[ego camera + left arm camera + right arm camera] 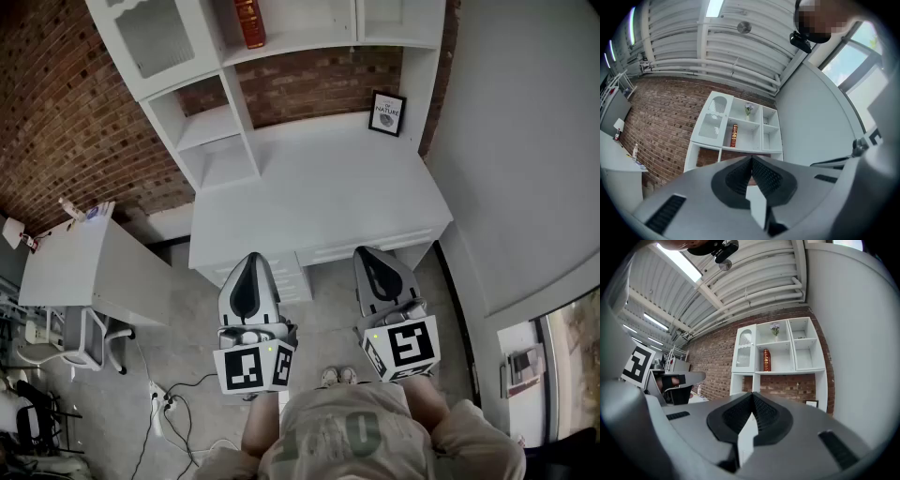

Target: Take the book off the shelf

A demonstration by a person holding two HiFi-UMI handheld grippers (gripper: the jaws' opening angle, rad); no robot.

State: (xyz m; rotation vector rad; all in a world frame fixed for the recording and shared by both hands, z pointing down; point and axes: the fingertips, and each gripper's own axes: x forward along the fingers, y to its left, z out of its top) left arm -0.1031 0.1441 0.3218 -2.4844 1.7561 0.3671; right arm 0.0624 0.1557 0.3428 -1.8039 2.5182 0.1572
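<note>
One book (249, 22), red-brown with gold bands on its spine, stands upright in a middle compartment of the one white shelf (217, 127). Two grippers, left gripper (249, 260) and right gripper (367, 254), hang well short of the shelf, each with fingers (764, 414) closed together on nothing.

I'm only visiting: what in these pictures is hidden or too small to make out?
- Head view: the top edge cuts off the upper part of the red book.
- Gripper views: the book's spine lettering is too small to read.
- Head view: the frosted cabinet door hides whatever is behind it.
- Right gripper view: the right gripper covers the lower edge of the framed picture.
</note>
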